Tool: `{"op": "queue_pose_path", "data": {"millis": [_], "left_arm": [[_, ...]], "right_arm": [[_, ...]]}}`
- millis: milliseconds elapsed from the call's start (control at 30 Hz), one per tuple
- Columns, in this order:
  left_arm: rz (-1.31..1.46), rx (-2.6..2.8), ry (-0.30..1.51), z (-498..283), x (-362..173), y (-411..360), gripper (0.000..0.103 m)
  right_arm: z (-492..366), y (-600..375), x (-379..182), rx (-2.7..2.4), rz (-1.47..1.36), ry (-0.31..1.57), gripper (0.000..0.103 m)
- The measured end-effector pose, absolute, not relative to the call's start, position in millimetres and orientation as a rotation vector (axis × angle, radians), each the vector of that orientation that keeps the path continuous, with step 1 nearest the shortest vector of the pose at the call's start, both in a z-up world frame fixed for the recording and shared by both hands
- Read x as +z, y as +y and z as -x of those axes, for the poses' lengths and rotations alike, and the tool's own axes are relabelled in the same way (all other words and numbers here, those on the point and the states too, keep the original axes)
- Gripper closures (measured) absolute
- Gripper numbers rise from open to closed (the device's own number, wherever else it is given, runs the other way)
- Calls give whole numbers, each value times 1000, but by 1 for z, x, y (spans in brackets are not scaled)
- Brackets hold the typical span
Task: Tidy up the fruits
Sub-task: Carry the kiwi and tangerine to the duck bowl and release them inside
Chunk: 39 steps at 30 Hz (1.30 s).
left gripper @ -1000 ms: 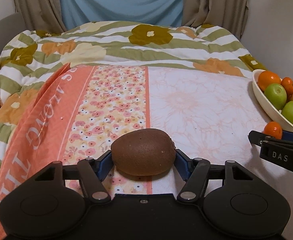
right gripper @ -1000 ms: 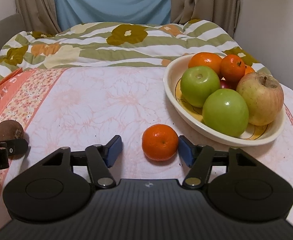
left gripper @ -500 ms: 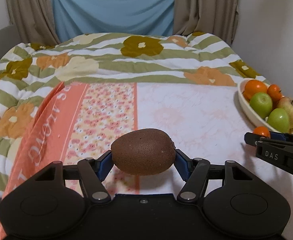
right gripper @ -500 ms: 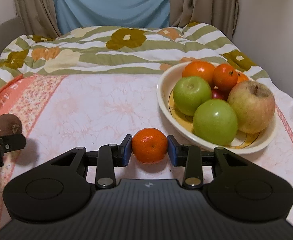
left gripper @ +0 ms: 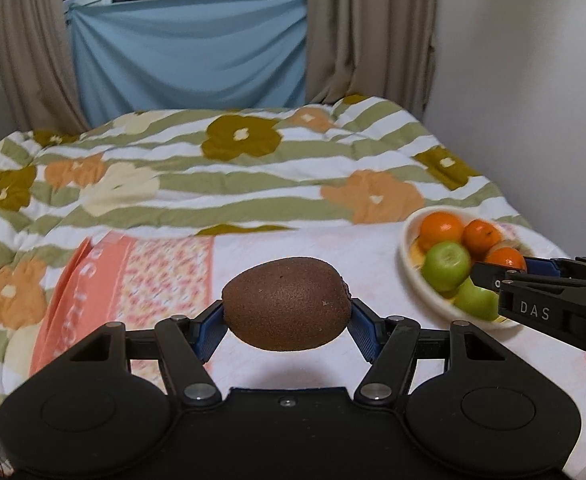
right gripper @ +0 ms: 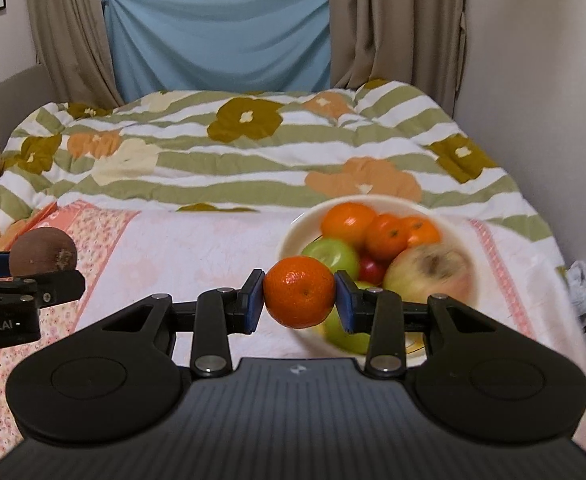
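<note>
In the left wrist view, the left gripper (left gripper: 287,322) sat at lower centre with its blue pads clamped on the ends of a brown kiwi (left gripper: 287,303), which was held clear of the pink sheet (left gripper: 301,248). Right of centre, a white bowl (left gripper: 407,260) rested on the sheet and held oranges and green apples. At the right edge, the right gripper (left gripper: 493,276) reached in over the bowl's near side.

In the right wrist view, the left gripper and kiwi appeared at the left edge. At centre, the right gripper (right gripper: 300,299) had its pads pressed against both sides of a mandarin (right gripper: 299,298), lifted off the sheet in front of the bowl's (right gripper: 293,236) near rim. The bowl, right of centre, also held a red-yellow apple (right gripper: 429,274). A striped floral quilt (right gripper: 253,148) filled the upper middle.
</note>
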State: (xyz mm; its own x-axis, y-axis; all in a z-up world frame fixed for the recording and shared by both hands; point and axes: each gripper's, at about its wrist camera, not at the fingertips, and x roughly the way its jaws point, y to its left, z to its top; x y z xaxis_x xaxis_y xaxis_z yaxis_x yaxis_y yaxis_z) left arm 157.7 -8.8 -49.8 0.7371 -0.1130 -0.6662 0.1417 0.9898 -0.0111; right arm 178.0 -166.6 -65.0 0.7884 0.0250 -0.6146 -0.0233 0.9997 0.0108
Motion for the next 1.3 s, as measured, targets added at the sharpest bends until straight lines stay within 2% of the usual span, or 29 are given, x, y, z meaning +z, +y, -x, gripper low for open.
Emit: {"op": "queue_pose_path", "data": {"millis": [367,767,1300], "left_arm": [[-55,-219,713,-177,-36,-82,34],[-82,-255,761,-213,-63,-158,34],[-139,-248,797,-233,-97,-192,32]], "right_arm": [[-191,-242,-43,7,6,642,51],[-226,-307,-55,39,16,660,51],[-256,-337,-80,106,16,688,51]]}}
